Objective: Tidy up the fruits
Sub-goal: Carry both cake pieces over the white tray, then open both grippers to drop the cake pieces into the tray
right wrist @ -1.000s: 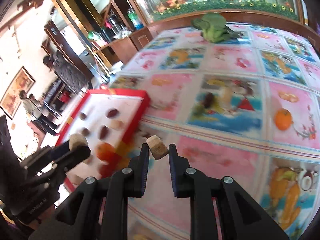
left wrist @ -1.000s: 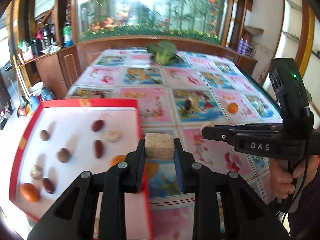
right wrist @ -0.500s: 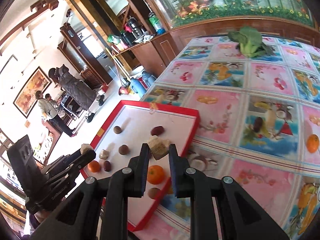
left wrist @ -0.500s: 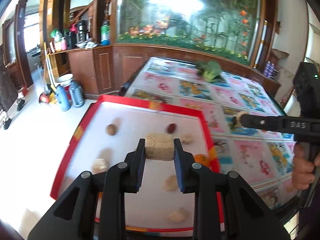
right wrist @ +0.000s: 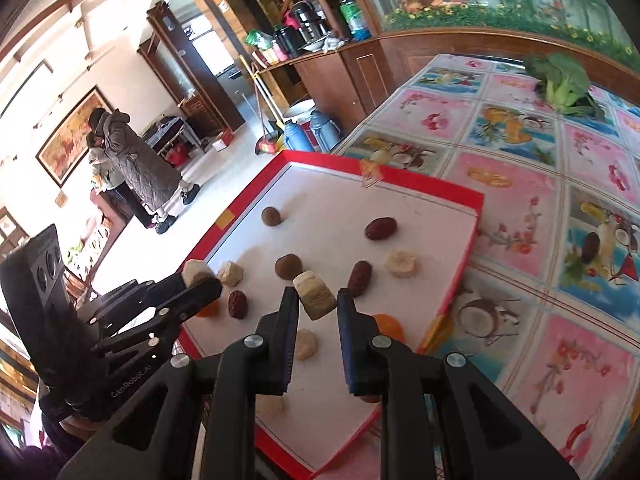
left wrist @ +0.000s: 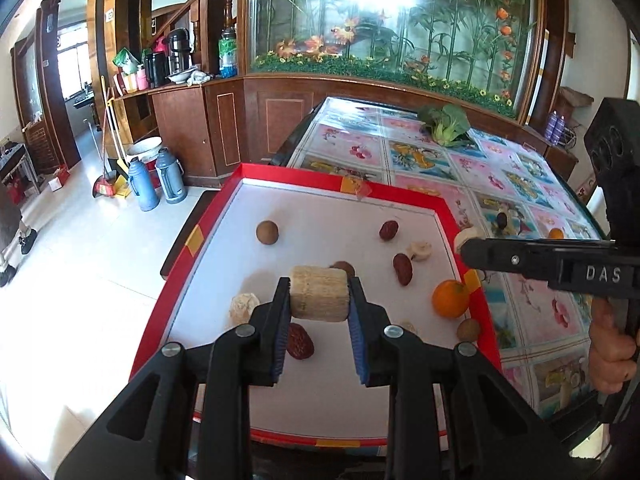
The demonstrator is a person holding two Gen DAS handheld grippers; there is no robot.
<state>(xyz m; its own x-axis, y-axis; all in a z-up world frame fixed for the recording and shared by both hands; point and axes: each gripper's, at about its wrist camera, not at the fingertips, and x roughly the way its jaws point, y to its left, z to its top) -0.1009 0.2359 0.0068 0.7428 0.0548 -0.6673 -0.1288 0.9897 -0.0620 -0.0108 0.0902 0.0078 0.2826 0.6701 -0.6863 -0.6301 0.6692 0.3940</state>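
Observation:
A red-rimmed white tray [left wrist: 448, 216] [right wrist: 440, 196] holds several fruits: red dates [left wrist: 402, 269], brown longans [left wrist: 267, 232], pale chunks [left wrist: 419, 251] and an orange [left wrist: 450, 298]. My left gripper [left wrist: 319, 300] is shut on a beige cylindrical chunk [left wrist: 318, 293] above the tray's middle. My right gripper [right wrist: 317, 300] is shut on a smaller beige chunk [right wrist: 314, 290], also over the tray. In the left wrist view the right gripper [left wrist: 464, 246] reaches in from the right over the tray's rim. A date [right wrist: 590, 247] and an orange [left wrist: 555, 233] lie on the tablecloth.
The table [left wrist: 420, 160] has a fruit-print cloth, with a leafy green vegetable [left wrist: 444, 124] at its far end. Thermos flasks [left wrist: 156, 180] stand on the floor to the left. People [right wrist: 132, 160] stand further off. A hand [left wrist: 610, 352] holds the right gripper.
Both grippers have swung left from the tablecloth to over the tray, each still holding its chunk. The tray now fills the middle of both views.

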